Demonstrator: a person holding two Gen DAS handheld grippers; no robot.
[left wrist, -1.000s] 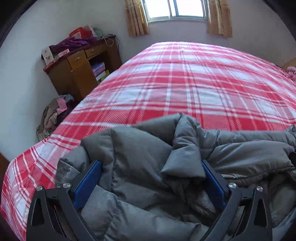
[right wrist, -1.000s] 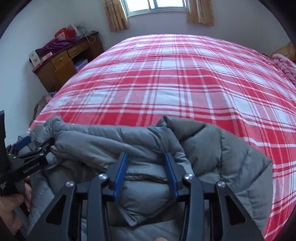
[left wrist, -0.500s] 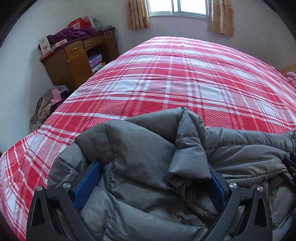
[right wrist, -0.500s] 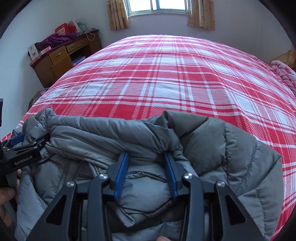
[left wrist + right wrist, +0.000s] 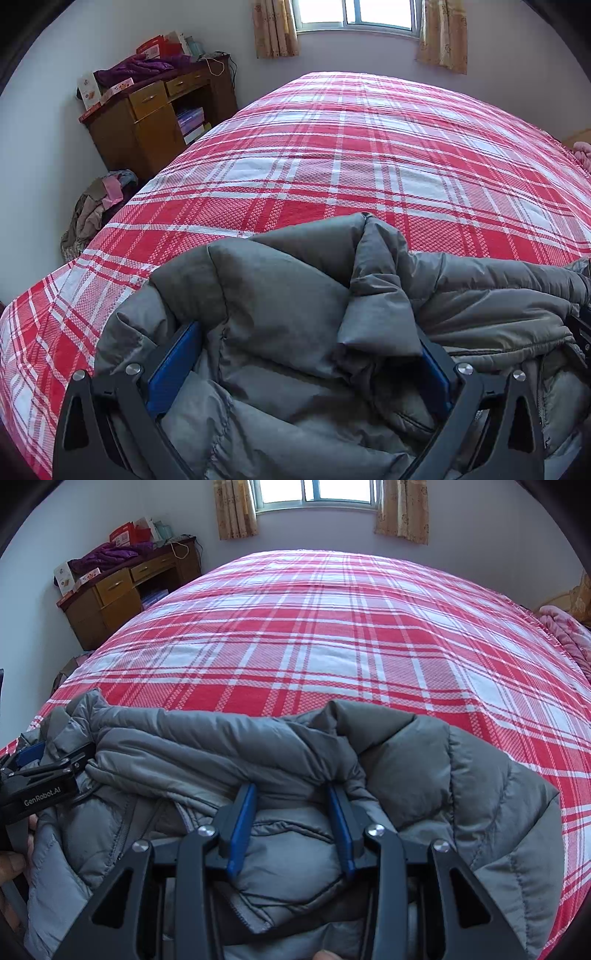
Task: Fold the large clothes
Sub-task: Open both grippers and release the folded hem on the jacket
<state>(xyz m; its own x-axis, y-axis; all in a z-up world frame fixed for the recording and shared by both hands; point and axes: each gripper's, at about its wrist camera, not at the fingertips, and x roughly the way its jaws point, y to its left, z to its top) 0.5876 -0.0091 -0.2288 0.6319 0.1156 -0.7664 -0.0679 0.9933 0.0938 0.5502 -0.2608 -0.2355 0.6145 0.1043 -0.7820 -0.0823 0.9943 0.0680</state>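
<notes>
GenRobot.AI lettering is showing on my left gripper (image 5: 44,771). Both it and my right gripper (image 5: 291,827) are clamping bunched grey puffer jacket (image 5: 295,332) near the plaid bed (image 5: 332,627) edge, with loads of bedspread lying open beyond.

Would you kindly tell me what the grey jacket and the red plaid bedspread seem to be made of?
Grey quilted puffer jacket: likely smooth synthetic shell with soft filling; stitched puffy panels, faint sheen. Red-and-white plaid bedspread: apparently woven cotton-like cloth, matte; a fine textured weave shows.

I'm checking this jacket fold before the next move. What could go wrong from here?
1. The grey puffer jacket is bulky and slick; the bunched fold in the right gripper might slip out.
2. The left gripper straddles a thick wad, so layers may shift unevenly.
3. The jacket sits near the plaid bed's near edge and could slide off.
</notes>
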